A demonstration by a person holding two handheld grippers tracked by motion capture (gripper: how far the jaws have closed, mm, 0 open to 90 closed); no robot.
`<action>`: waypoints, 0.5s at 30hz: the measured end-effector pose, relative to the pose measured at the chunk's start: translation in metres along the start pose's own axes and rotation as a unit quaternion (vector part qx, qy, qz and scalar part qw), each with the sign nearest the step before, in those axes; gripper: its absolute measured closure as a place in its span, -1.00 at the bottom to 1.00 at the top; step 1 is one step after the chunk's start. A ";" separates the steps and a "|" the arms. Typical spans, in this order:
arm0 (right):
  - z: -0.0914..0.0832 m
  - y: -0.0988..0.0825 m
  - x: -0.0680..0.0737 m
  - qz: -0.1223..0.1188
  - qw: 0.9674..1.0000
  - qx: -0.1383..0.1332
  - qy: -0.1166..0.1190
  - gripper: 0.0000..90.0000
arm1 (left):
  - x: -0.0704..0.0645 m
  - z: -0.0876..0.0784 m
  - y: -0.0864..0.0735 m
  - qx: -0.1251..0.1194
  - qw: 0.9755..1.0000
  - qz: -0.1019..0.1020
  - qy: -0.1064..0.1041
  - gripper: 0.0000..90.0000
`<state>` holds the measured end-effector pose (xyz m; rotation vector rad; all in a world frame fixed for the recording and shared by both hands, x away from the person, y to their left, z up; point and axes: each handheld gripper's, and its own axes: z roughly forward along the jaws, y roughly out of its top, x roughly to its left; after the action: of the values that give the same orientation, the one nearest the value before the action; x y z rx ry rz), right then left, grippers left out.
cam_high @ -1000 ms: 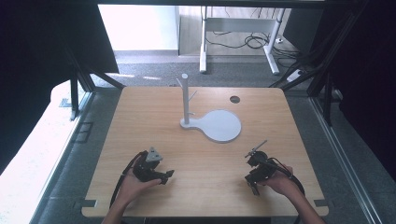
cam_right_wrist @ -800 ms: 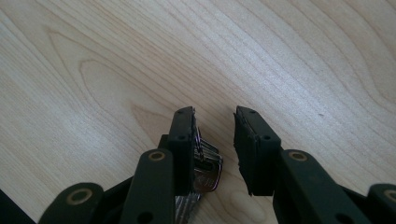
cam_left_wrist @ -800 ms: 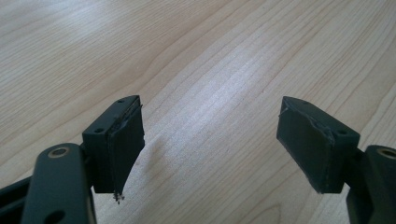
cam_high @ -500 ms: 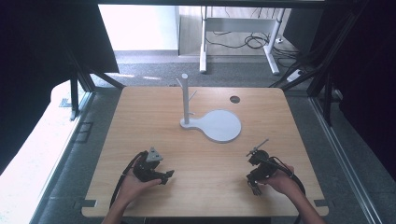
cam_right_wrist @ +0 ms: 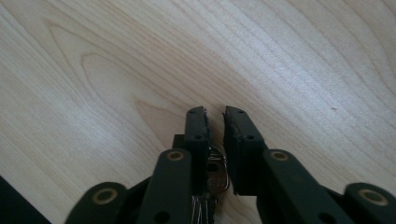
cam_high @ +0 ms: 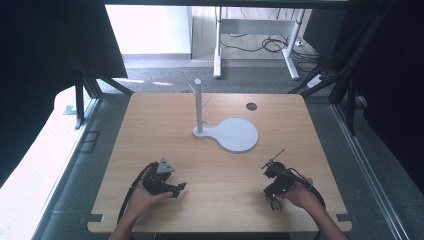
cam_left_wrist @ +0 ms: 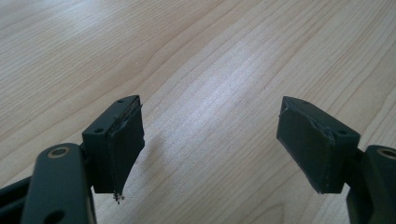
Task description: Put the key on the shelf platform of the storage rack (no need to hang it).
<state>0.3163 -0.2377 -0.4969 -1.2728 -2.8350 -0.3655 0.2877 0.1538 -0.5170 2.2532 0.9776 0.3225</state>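
Observation:
My left gripper rests low over the wooden table at the front left, held in a hand. In the left gripper view it stands wide open, with bare wood between its pads. My right gripper is at the front right, also held in a hand. Its jaws are nearly together, shut on a small bunch of metal keys that sits deep between them. In the high view the keys stick out below that gripper.
A white stand with an upright post, short pegs and a round flat base stands at the table's middle back. A dark round hole lies behind it to the right. Black frames flank the table.

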 end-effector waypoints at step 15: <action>-0.004 -0.003 -0.001 -0.008 1.000 0.014 0.006 0.98 | 0.002 -0.001 0.000 0.001 1.000 -0.004 0.002 -0.48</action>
<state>0.3145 -0.2416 -0.4937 -1.2384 -2.8323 -0.3305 0.2881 0.1555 -0.5167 2.2507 0.9886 0.3232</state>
